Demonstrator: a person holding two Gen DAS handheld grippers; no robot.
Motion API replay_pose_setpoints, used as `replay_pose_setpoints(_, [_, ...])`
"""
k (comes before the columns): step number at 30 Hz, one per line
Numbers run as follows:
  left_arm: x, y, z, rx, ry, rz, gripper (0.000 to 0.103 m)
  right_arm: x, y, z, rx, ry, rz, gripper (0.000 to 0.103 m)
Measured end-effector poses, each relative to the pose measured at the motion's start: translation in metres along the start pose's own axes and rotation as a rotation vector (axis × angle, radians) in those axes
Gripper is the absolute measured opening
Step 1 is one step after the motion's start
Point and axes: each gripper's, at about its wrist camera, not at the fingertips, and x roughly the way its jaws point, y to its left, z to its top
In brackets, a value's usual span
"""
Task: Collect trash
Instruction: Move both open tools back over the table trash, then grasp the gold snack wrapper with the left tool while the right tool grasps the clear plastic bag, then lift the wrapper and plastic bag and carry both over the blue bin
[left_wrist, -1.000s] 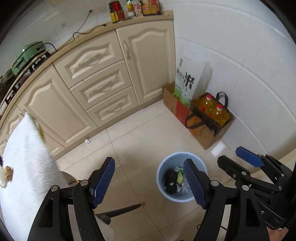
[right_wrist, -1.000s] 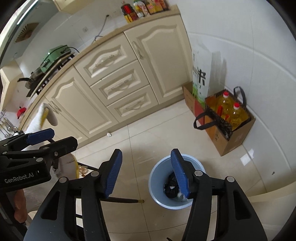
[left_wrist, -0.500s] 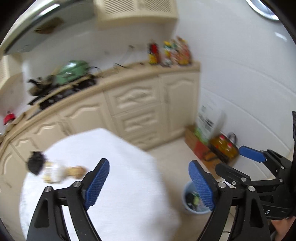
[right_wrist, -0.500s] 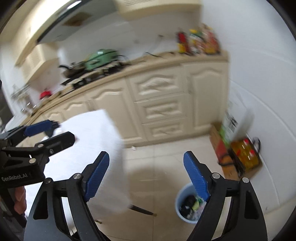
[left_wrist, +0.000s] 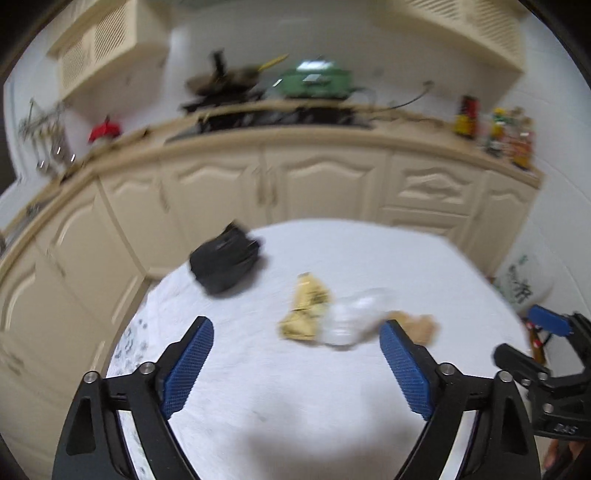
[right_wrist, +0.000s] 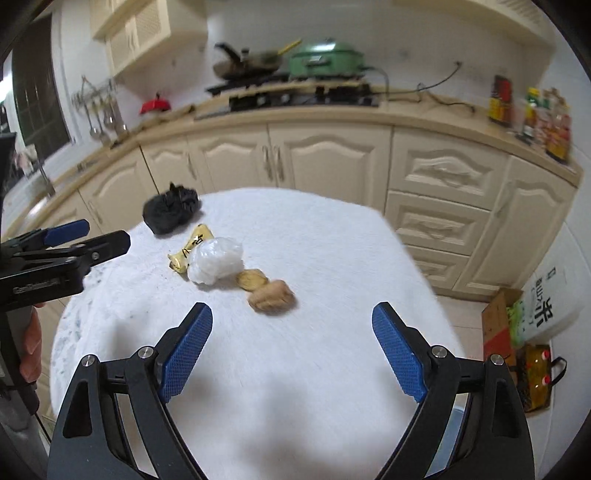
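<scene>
White-clothed bench (right_wrist: 332, 240) carries trash: black bag (right_wrist: 170, 212), yellow wrapper (right_wrist: 190, 249), clear plastic wad (right_wrist: 216, 260), brown scraps (right_wrist: 271, 295). Left gripper (left_wrist: 295, 363) closing slightly, right gripper (right_wrist: 291, 352) opening, both wide, empty. Cardboard box (right_wrist: 496, 325) holds printed sack (right_wrist: 545, 302).

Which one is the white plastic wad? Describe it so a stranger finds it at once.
Start at the round table with the white cloth, then the line of litter across it. The white plastic wad sits mid-row, touching the yellow wrapper, with the black bag beyond. It alone is pale, crinkled and translucent.
</scene>
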Motion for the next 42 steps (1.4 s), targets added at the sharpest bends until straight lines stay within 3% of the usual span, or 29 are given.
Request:
replay_pose_setpoints(3, [0.037, 0.015, -0.007, -0.003, 0.083, -0.016, 0.076, 0.033, 0.010, 0.015, -0.019, 0.036, -0.008, 0.090])
replay_pose_setpoints(5, [0.058, 0.019, -0.010, -0.009, 0.133, -0.015, 0.063, 0.043, 0.014, 0.019, -0.019, 0.043, -0.001, 0.090])
replay_pose_setpoints(9, [0.088, 0.023, -0.012, -0.043, 0.192, -0.065, 0.060, 0.062, 0.020, 0.027, -0.026, 0.068, 0.007, 0.090])
replay_pose_setpoints(13, [0.105, 0.029, -0.011, -0.048, 0.214, -0.078, 0.060, 0.074, 0.023, 0.034, -0.017, 0.073, 0.023, 0.090])
replay_pose_setpoints(15, [0.104, 0.027, -0.013, -0.002, 0.196, -0.046, 0.059, 0.080, 0.025, 0.039, -0.013, 0.070, 0.040, 0.090])
replay_pose_setpoints(16, [0.106, 0.026, -0.009, 0.003, 0.190, -0.050, 0.049, 0.084, 0.027, 0.041, -0.009, 0.075, 0.049, 0.090])
replay_pose_setpoints(17, [0.100, 0.030, -0.012, -0.001, 0.188, -0.071, 0.031, 0.088, 0.029, 0.043, -0.005, 0.075, 0.065, 0.090])
replay_pose_setpoints(19, [0.098, 0.031, -0.009, -0.008, 0.193, -0.053, 0.027, 0.095, 0.034, 0.049, 0.005, 0.072, 0.093, 0.090])
replay_pose_setpoints(23, [0.083, 0.041, -0.007, -0.017, 0.170, -0.024, 0.027, 0.113, 0.037, 0.061, 0.035, 0.083, 0.064, 0.091])
replay_pose_setpoints(27, [0.076, 0.028, 0.001, -0.018, 0.144, 0.000, 0.027, 0.142, 0.036, 0.069, 0.063, 0.137, 0.034, 0.091])
replay_pose_setpoints(28, [0.076, 0.014, 0.002, -0.014, 0.140, 0.005, 0.027, 0.146, 0.037, 0.069, 0.056, 0.142, 0.041, 0.090])
replay_pose_setpoints(30, [0.070, 0.007, 0.000, -0.012, 0.133, 0.007, 0.027, 0.154, 0.045, 0.068, 0.020, 0.161, 0.047, 0.070])
replay_pose_setpoints(31, [0.068, 0.006, 0.000, -0.014, 0.131, 0.006, 0.027, 0.158, 0.050, 0.065, -0.013, 0.181, 0.037, 0.040])
replay_pose_setpoints(34, [0.059, 0.000, 0.003, -0.012, 0.120, 0.002, 0.027, 0.153, 0.051, 0.060, -0.033, 0.177, 0.049, 0.040])
replay_pose_setpoints(42, [-0.015, -0.035, -0.001, 0.020, 0.011, -0.055, 0.027, 0.040, 0.016, 0.054, 0.038, -0.063, 0.163, 0.040])
